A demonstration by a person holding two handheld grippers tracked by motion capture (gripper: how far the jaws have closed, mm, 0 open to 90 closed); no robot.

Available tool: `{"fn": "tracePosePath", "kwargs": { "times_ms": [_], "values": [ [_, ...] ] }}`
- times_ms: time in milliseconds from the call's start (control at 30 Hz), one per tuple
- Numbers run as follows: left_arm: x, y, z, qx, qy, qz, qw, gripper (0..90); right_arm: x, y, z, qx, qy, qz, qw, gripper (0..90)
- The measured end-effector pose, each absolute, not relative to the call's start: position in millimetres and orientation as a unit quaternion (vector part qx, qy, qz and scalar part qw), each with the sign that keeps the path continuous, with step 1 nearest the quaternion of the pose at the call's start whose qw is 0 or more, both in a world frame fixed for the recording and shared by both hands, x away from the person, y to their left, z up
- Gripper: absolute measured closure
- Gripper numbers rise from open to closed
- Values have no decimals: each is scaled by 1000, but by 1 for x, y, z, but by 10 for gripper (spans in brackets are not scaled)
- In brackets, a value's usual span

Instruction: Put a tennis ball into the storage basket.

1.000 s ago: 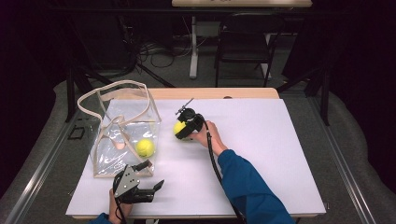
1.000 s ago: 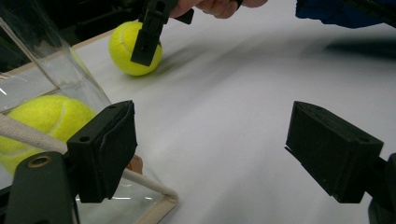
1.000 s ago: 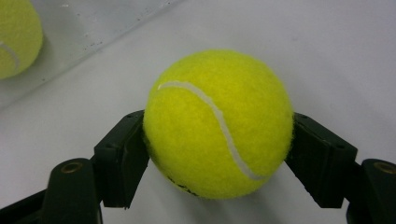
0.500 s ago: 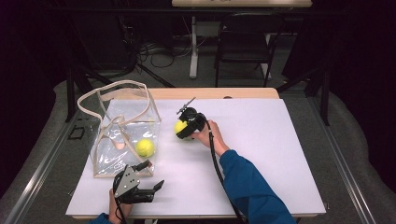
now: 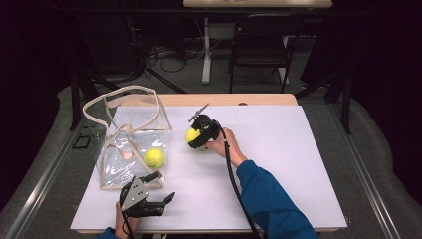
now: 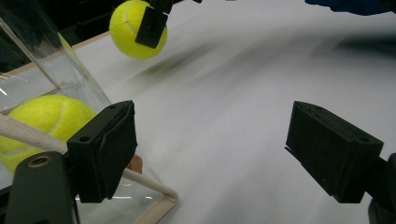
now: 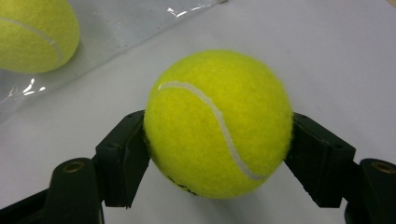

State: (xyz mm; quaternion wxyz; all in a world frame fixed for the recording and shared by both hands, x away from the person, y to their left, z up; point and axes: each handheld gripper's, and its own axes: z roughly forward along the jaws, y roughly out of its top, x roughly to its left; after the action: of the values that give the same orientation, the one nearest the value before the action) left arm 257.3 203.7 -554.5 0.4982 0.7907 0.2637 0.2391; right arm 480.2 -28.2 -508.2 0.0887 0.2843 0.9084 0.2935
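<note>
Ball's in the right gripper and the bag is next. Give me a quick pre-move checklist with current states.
1. Right gripper clamped on the tennis ball, pads on both sides: ok.
2. Ball lifted off the table: cannot tell.
3. Clear bag upright, mouth open at the top: ok.
4. Room in the bag beside the ball inside: ok.
5. Left gripper open, by the bag's near corner, holding nothing: ok.
6. Bag steadied against tipping: not ok, nothing holds it.

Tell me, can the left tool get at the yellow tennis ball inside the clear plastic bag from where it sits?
Probably not directly: the left tool sits outside the clear plastic bag, whose wall stands between it and the yellow tennis ball. It would need the open top.
</note>
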Motion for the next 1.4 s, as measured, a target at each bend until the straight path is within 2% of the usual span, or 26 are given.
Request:
{"fn": "tracePosePath", "kwargs": {
  "times_ms": [1400],
  "values": [
    [258,204,-554,791,261,241,498,159,472,-43,-472,269,909,303,99,265]
  ]
}}
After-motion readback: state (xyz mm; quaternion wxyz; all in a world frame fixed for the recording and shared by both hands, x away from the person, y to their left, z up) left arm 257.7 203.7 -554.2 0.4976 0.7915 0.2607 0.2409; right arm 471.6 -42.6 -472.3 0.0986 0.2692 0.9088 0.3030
